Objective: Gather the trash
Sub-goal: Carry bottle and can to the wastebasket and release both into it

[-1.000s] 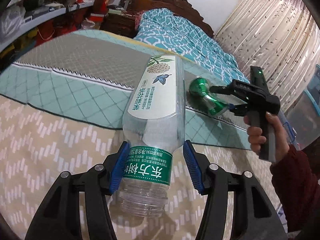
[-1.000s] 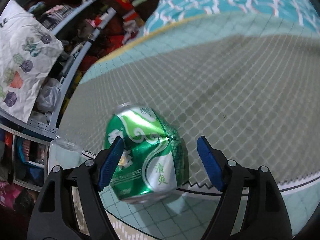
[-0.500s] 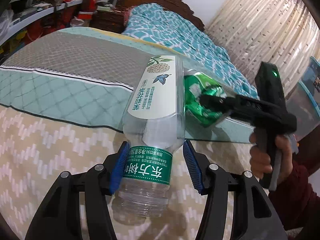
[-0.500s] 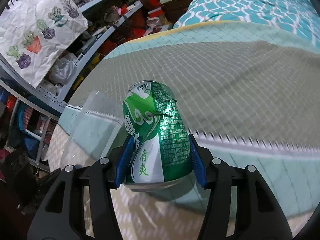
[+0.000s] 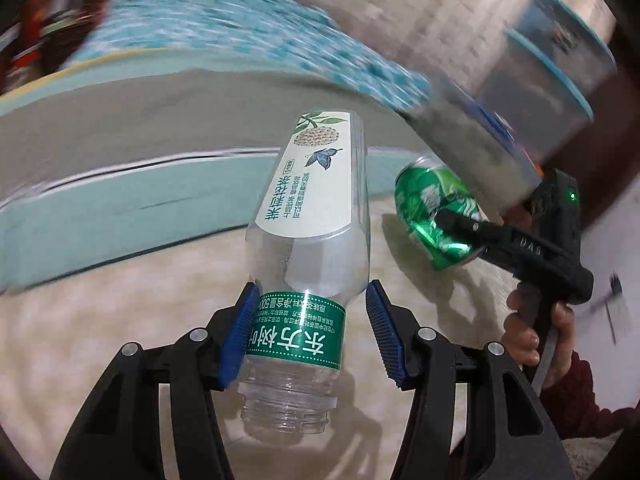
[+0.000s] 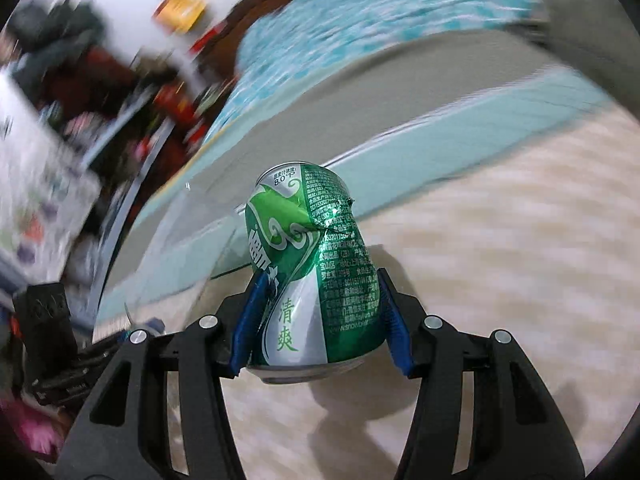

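Two bits of trash are up off the bed: the clear plastic bottle [image 5: 308, 256], neck toward the camera, clamped in the left gripper [image 5: 310, 332], and the dented green can [image 6: 314, 268] pinched tight by the right gripper [image 6: 318, 320], both above the beige patterned blanket [image 6: 500, 280].

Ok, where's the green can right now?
The dented green can is clamped in the right gripper, held up above the bed cover; the left wrist view shows it right of the plastic bottle.
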Motion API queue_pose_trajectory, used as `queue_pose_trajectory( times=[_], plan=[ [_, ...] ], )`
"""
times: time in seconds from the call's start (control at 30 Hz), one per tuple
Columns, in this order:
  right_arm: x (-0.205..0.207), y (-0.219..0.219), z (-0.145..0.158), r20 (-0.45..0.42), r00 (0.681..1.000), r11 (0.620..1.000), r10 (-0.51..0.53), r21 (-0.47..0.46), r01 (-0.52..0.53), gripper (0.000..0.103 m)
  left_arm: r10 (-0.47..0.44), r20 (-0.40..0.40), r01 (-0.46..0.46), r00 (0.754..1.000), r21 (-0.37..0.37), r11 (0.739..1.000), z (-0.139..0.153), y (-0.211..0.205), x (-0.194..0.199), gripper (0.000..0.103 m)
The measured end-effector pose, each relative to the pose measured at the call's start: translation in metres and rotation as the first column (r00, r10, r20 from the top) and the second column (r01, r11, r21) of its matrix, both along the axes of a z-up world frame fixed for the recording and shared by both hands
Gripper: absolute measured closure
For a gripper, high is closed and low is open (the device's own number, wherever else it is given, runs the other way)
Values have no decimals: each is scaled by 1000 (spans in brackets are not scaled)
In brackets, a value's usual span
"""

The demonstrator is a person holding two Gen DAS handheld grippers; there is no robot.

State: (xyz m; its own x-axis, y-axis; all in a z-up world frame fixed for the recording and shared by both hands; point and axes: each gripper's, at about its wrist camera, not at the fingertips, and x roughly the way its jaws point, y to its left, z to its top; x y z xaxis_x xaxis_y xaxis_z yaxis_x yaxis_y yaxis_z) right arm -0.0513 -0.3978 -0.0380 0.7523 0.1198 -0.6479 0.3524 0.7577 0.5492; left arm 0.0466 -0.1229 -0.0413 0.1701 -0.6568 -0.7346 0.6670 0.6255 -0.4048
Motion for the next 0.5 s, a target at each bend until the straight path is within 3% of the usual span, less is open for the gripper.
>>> queue_pose_trajectory(
  times=[0.13, 0.27, 0.37, 0.5],
  plan=[
    [-63, -66, -1, 32, 985, 985, -169, -11, 170, 47, -161, -10, 161, 987, 10, 987, 3, -94, -17, 51],
    [-126, -135, -3, 55, 937, 938, -344, -16, 346, 47, -297, -24, 298, 954, 19, 954, 6, -196, -36, 51],
    [-157, -181, -1, 67, 894, 892, -443, -60, 447, 47, -375, -57, 376, 925, 7, 926, 5, -271, -47, 51],
    [-176, -232, -10, 49, 854, 849, -519, -86, 521, 47, -460, -38, 461, 887, 22, 887, 5, -364, -72, 51]
  ],
)
